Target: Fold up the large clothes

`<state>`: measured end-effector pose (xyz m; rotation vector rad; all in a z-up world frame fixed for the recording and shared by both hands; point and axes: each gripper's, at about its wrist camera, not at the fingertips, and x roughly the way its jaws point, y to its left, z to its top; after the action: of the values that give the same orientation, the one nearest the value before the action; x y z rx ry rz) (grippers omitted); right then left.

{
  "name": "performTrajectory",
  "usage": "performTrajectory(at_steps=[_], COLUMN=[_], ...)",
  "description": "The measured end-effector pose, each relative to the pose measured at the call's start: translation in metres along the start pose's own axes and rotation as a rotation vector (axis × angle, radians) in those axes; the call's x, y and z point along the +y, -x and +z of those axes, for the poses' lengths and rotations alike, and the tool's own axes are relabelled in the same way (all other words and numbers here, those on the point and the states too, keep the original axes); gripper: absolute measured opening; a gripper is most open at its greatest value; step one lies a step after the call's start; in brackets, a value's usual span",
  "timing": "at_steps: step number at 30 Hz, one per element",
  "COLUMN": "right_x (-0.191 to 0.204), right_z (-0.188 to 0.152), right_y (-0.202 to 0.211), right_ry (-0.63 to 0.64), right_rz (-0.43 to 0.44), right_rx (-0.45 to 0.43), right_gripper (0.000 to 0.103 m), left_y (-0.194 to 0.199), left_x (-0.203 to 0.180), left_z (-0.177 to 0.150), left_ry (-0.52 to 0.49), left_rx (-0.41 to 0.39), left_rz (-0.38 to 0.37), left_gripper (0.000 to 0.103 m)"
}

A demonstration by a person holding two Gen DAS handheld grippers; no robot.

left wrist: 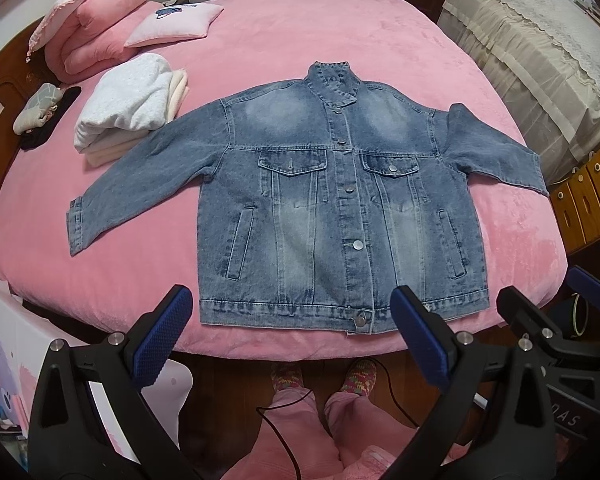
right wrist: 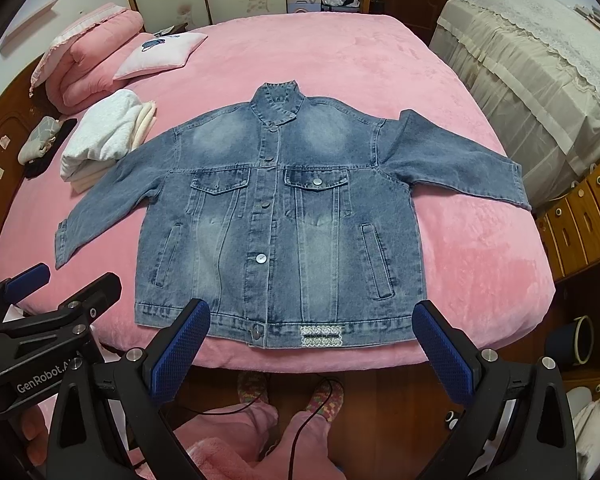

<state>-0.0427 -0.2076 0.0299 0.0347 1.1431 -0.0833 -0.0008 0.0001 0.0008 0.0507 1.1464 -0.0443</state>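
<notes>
Nearest, at six o'clock, the person's feet in knitted slippers [left wrist: 358,374] stand on the floor at the bed's edge. Just above them the left gripper [left wrist: 288,334] and the right gripper [right wrist: 310,346] both hang spread wide, holding nothing, short of the hem.

Beyond, the denim jacket [left wrist: 340,196] lies flat and front-up in the middle of the pink bed [left wrist: 300,28], buttoned, collar pointing to twelve o'clock, hem toward six. Its sleeves are spread out toward eight o'clock and three o'clock, with the right-hand one slightly bunched at the shoulder. No fold shows in it, so I judge the jacket laid out but its folding not yet begun: sleeves and body all remain.

Farther, at ten o'clock, a stack of folded pale clothes [left wrist: 128,108] suggests earlier pieces are finished.
</notes>
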Motion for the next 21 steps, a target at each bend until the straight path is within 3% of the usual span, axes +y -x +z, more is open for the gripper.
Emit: performTrajectory(at_steps=[21], right_x=[-0.006], right_z=[0.008], right_y=[0.002], right_ry=[0.002], right_rz=[-0.001], right_rx=[-0.002], right_gripper=[0.103], left_y=[0.004], left_x=[-0.019], left_z=[0.010], left_ry=[-0.002], left_rx=[-0.011], left_rz=[-0.014], left_gripper=[0.093])
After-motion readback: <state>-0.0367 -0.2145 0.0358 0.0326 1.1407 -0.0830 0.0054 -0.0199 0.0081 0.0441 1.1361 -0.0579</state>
